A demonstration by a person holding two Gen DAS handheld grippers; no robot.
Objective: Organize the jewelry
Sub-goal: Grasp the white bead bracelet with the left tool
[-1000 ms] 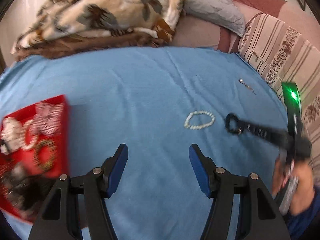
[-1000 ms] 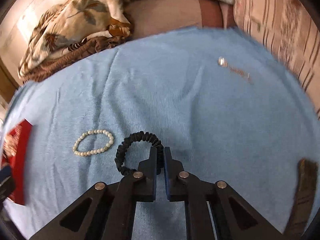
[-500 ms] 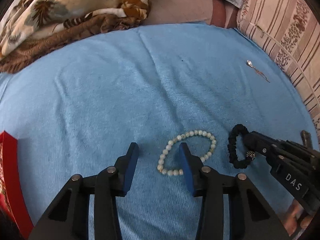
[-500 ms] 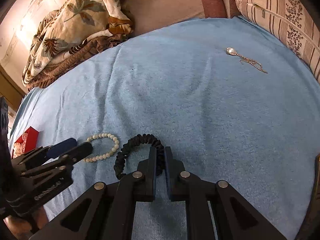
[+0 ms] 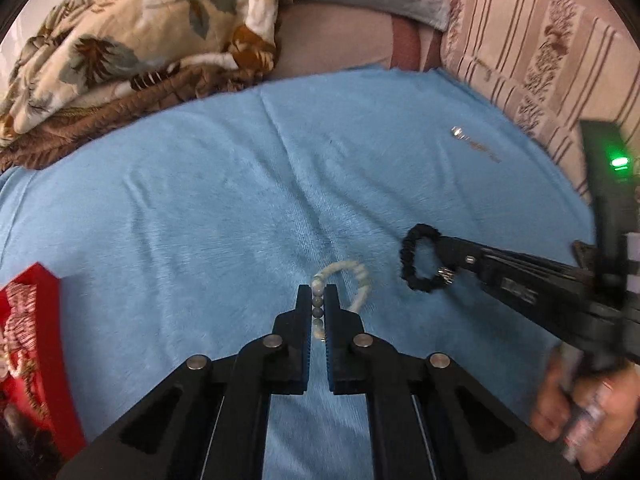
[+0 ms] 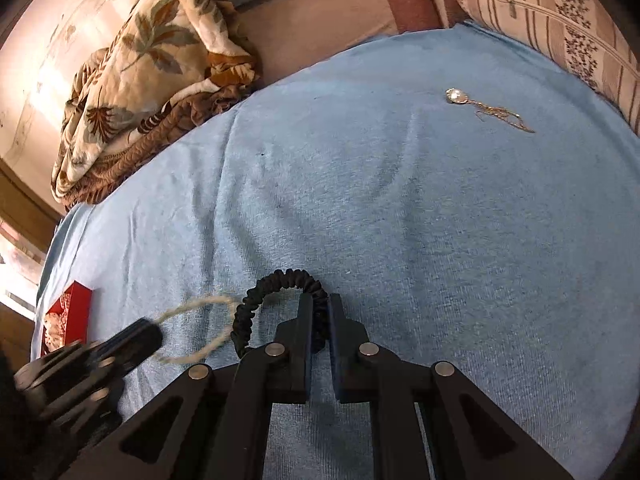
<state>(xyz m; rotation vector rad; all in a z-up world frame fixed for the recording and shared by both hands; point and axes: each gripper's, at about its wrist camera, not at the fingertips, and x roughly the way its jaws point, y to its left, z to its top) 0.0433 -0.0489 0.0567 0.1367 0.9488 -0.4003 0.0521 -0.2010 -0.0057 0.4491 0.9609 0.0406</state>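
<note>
Two bracelets are riding in your two hand-held grippers at once. Your left hand-held gripper (image 5: pixel 317 312) is pinching the near side of the pearl bracelet (image 5: pixel 352 280), its blue pads nearly together with a short run of beads trapped between them and the rest of the loop fanning out ahead and slightly to the right, blurred as if it is swinging just off the cloth. Your right hand-held gripper (image 6: pixel 319 322) is clamping the black bead bracelet (image 6: pixel 276 292) the same way, narrow on the near arc, with the ring standing forward and to the left of its tips.

Seen from the left wrist, the black bead bracelet (image 5: pixel 424 258) is hanging just beside the pearl loop, to its right; whether the two loops are touching cannot be told.

Further out, the red jewelry box (image 5: pixel 36 344) is sitting at the left edge of the blue blanket (image 5: pixel 200 200) on the bed, well apart from both loops and to the left of your left hand-held gripper. That is the direction that is mattering: the left one is the nearer of the pair, so it is probably carrying its pearls there first. Beyond everything, a gold pendant necklace (image 6: pixel 488 110) is lying untouched near the striped cushion (image 6: pixel 560 20), its chain trailing right, closer to your right side.
</note>
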